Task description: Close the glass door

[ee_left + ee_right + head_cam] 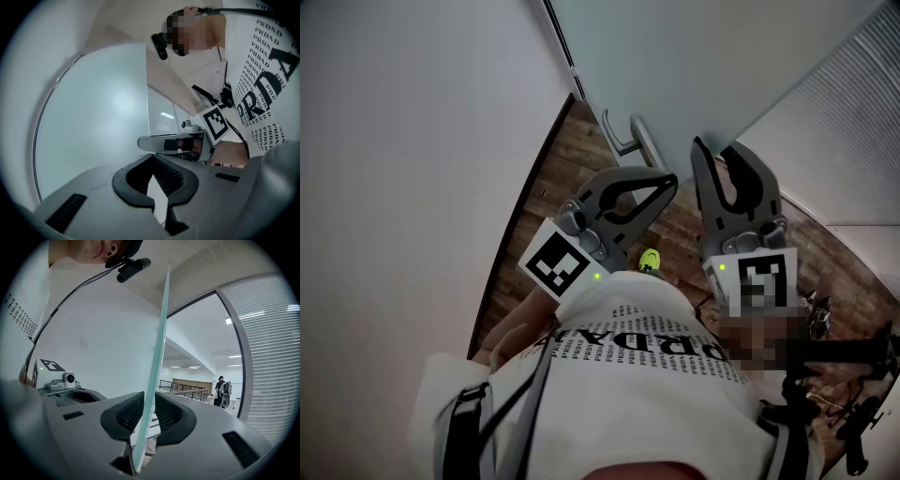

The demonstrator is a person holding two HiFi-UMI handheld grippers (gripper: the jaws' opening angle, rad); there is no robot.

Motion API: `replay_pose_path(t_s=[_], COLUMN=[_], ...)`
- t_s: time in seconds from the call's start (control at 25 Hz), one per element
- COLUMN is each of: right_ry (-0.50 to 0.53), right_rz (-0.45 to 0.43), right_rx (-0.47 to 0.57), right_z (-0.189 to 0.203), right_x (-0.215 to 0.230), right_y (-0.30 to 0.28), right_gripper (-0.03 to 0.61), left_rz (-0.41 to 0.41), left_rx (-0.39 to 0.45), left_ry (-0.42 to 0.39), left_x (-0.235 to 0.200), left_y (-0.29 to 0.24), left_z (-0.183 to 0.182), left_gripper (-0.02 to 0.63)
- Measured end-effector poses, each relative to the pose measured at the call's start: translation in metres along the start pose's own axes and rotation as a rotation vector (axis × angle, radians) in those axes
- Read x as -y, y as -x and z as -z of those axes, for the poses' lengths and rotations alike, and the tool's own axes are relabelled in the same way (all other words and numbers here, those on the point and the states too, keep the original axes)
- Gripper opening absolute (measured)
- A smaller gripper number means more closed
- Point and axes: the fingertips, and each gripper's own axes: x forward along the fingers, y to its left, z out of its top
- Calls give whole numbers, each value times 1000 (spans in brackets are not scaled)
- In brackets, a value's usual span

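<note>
Frosted glass forms the largest item: the glass door [722,56] fills the top of the head view, and it stands ajar from the white wall [394,141], with a strip of wooden floor [553,178] showing between them. In the right gripper view the door shows edge-on as a thin green pane [159,357].

White printed fabric, the person's shirt [628,347], occupies the lower centre of the head view.

Right gripper [717,150]: positioned at the free edge of the door, just right of the handle. Its jaws are set narrow, one on each side of the pane, with the pads closed against the glass edge [149,418].

Left gripper [668,181]: jaws brought together at the tips, nothing between them [154,187]. It sits just beside the handle; contact cannot be confirmed.

Door handle [623,139]: a chrome lever on the wall-facing side of the door, seen directly beyond the left jaws in the left gripper view [171,143]
</note>
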Motion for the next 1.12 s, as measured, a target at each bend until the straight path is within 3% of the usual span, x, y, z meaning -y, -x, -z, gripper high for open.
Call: replay_pose_path(t_s=[0.24, 0.6, 0.92, 1.12], right_ry=[-12, 34, 15, 11], right_rz=[53, 3, 44, 13], right_rx=[-3, 5, -1, -11], right_z=[-2, -8, -9, -10], right_x=[8, -1, 16, 2], right_y=[6, 9, 7, 7], right_gripper=[61, 61, 61, 61], left_rz=[39, -10, 48, 29], left_rx=[-2, 40, 4, -2], left_ry=[-39, -59, -32, -52], left_x=[2, 0, -5, -3], left_y=[-12, -8, -21, -9], left_z=[1, -6, -4, -8], left_gripper=[-2, -2, -2, -2])
